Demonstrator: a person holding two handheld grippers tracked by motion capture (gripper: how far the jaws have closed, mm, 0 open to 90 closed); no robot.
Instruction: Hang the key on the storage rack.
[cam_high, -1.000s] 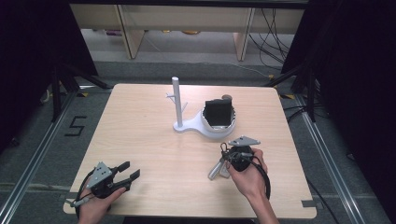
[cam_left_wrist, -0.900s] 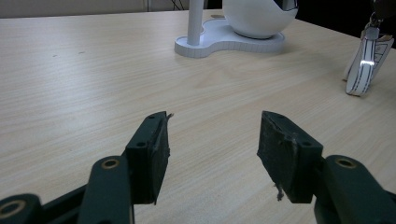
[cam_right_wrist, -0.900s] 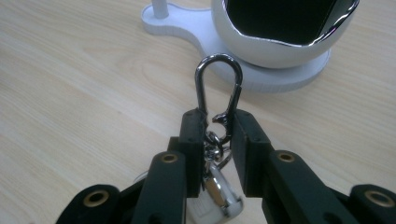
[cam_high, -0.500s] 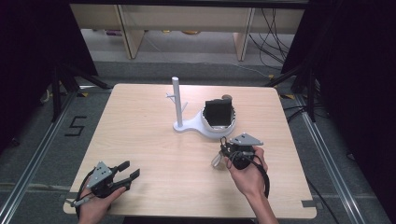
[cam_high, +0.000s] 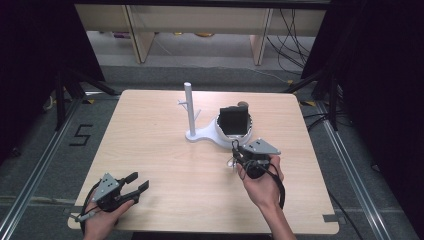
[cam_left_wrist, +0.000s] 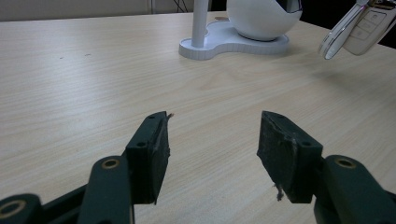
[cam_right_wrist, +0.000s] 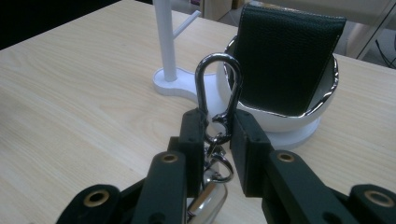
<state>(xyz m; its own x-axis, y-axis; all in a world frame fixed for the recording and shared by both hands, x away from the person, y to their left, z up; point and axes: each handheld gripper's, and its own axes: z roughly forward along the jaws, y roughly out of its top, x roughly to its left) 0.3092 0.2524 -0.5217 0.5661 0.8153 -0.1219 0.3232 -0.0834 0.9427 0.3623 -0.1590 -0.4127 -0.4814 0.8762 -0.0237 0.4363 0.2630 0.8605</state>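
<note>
Nearest, left gripper (cam_high: 134, 187) rests at the table's (cam_high: 150, 145) front-left corner, jaws wide apart with nothing between them. Further in, right gripper (cam_right_wrist: 215, 133) has its jaws closed on the metal carabiner clip (cam_right_wrist: 217, 88) of a key fob (cam_left_wrist: 362, 28), which hangs above the tabletop. Beyond stands the white stand (cam_high: 192, 112), its bowl holding a black wallet (cam_high: 234, 121).
</note>
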